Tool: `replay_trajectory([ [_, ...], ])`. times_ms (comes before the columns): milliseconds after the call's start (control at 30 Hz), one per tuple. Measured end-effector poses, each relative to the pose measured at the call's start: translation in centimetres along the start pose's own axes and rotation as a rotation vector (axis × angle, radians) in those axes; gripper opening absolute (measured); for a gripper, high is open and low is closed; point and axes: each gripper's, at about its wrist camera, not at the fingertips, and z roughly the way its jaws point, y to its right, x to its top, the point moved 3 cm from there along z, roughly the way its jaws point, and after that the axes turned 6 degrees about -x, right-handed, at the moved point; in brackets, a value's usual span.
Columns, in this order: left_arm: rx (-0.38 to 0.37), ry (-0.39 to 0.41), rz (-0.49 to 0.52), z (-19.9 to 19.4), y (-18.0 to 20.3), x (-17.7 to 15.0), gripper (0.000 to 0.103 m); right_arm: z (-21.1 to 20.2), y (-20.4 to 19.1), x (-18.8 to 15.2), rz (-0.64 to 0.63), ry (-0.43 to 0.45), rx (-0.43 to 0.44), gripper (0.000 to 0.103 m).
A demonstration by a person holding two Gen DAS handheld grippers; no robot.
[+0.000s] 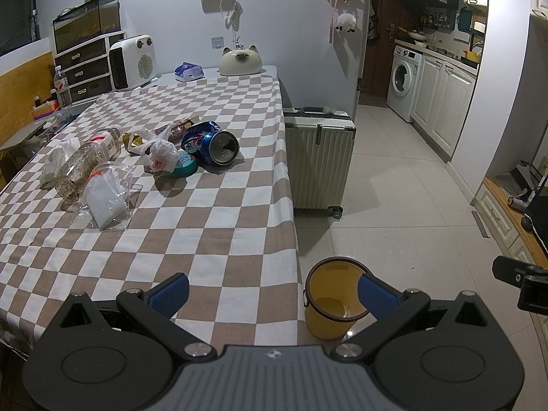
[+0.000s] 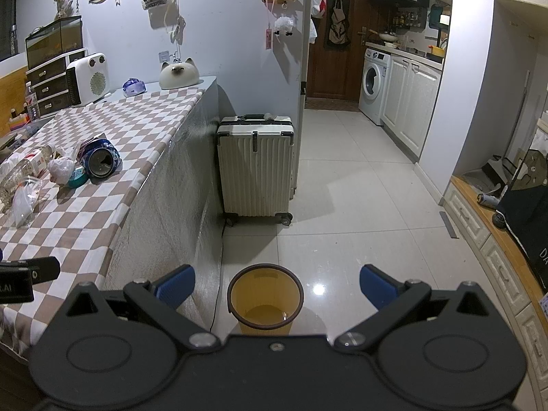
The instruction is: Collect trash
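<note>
On the checkered tabletop, lying together in a loose heap at the far left: crushed blue can on its side with its mouth facing the camera, teal lid touching it, knotted white plastic bag, clear plastic bottle tipped over, zip pouch of white powder nearest. Hovering over the near tabletop corner, left claw spread wide, gripping nothing. Standing on the tiled floor just beside the tabletop edge, yellow trash bin, upright. Hanging above the bin, right claw likewise released and empty. Sitting farther back against the wall corner, cream suitcase.
</note>
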Motion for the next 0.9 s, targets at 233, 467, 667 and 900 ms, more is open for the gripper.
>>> replay_trajectory([
  [233,0.000,0.000,-0.001,-0.01,0.00,-0.01,0.103,0.04,-0.03,-0.01,0.000,-0.001,0.000,0.103],
  [467,0.000,0.001,0.000,-0.01,0.00,-0.01,0.103,0.07,-0.03,-0.03,0.000,-0.001,0.000,0.103],
  [667,0.000,0.001,0.000,-0.01,0.00,-0.01,0.103,0.11,-0.04,-0.05,0.000,-0.001,0.000,0.103],
  [900,0.003,0.004,0.002,0.10,-0.20,0.22,0.103,0.31,-0.17,-0.06,0.001,-0.003,0.002,0.103],
])
